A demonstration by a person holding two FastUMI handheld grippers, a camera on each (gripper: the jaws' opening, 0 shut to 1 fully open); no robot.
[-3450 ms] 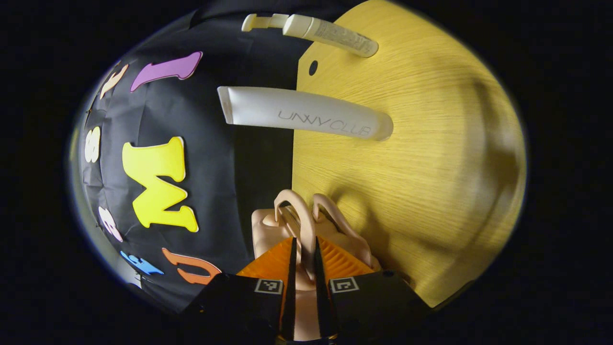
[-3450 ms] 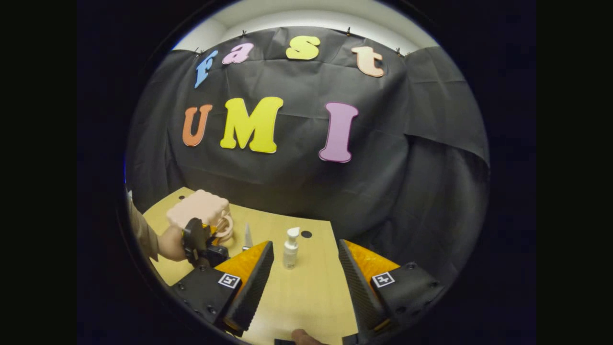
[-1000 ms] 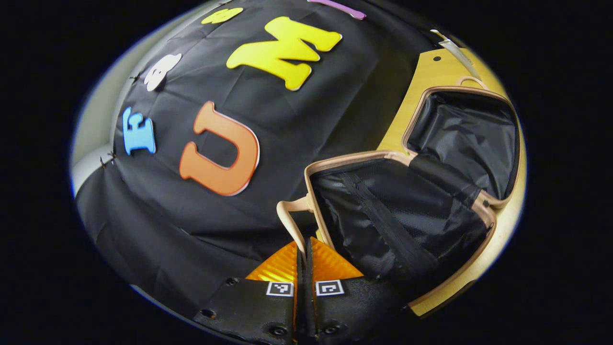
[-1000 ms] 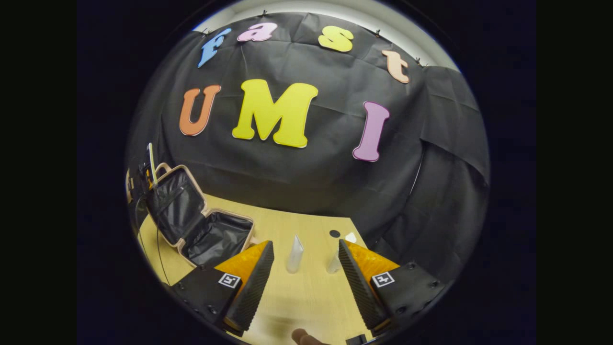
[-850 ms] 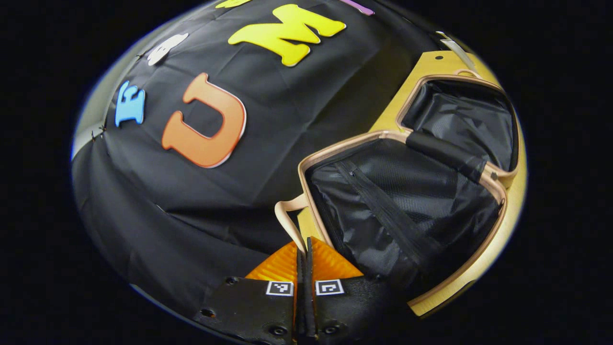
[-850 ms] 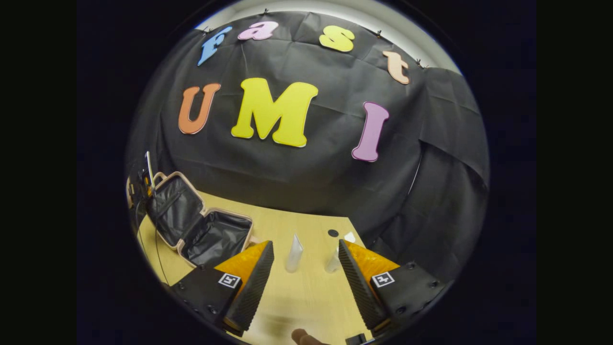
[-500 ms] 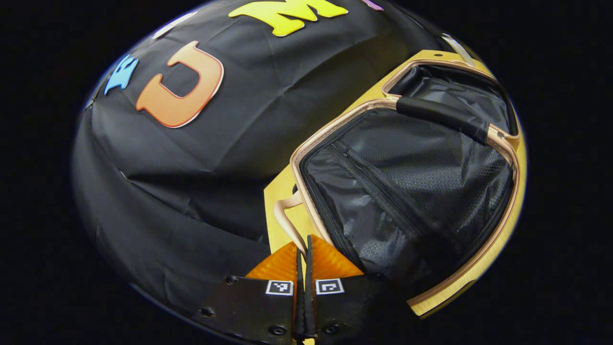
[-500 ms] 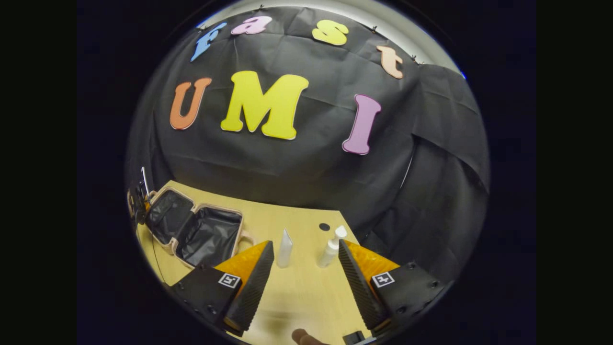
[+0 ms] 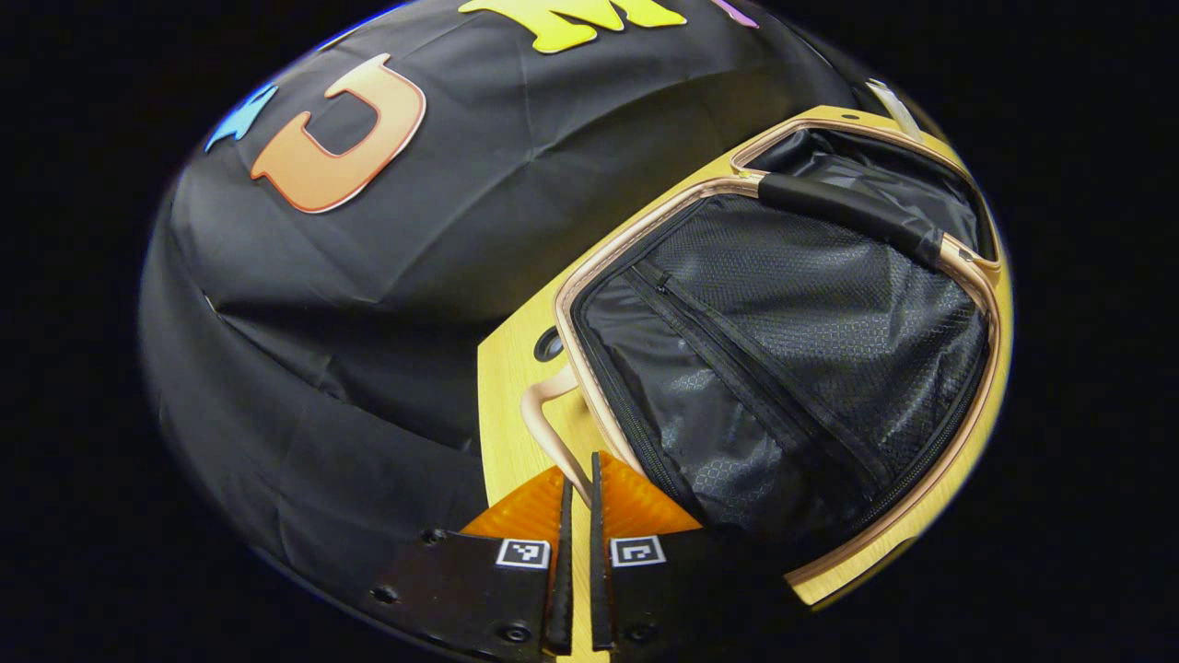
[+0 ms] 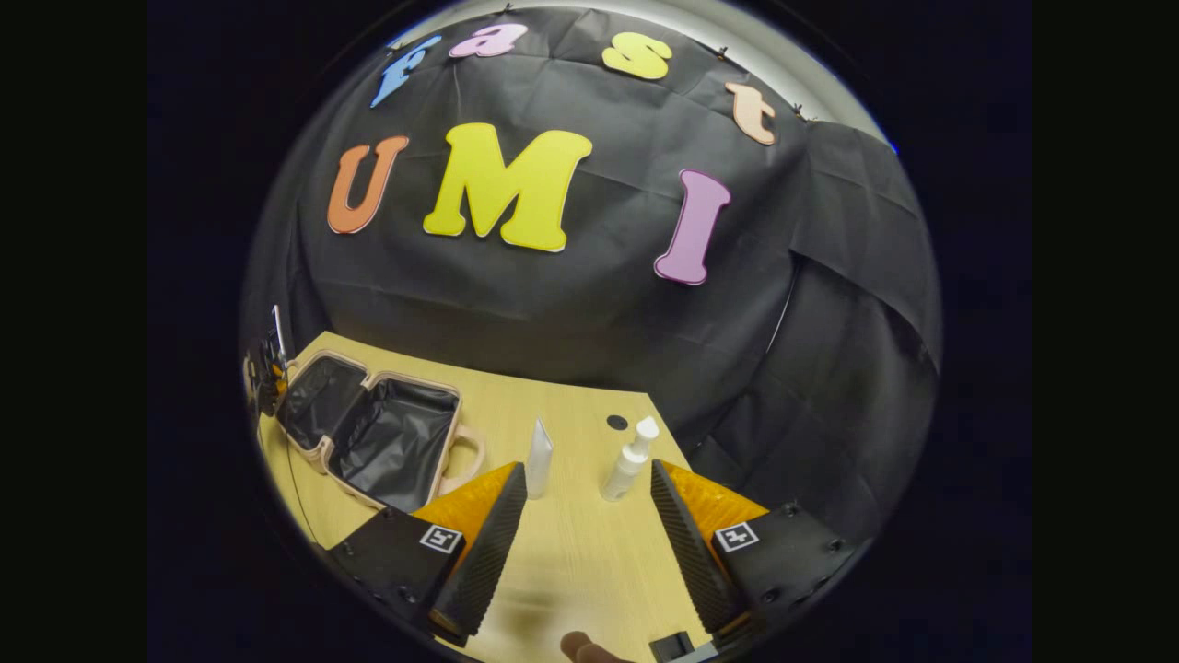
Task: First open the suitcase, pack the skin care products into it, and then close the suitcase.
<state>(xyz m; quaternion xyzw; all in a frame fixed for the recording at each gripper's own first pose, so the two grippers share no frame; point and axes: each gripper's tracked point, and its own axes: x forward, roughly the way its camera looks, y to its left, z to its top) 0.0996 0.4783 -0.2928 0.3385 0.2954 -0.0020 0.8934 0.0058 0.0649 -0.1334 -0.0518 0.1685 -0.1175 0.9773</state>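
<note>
— Where do we stand?
— The suitcase lies open flat on the bench, its handle between our left gripper jaws, now slightly parted.
— And the products?
— The tube and pump bottle stand just beyond our right gripper, jaws wide. Both look light and slick; we'd grip mid-body.

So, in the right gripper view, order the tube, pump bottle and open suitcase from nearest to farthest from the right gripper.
1. Tube, upright just beyond the left finger's tip; pump bottle, just inside the right finger. Too close to call.
2. Suitcase, lying open, farther off to the left of the right gripper.
</note>
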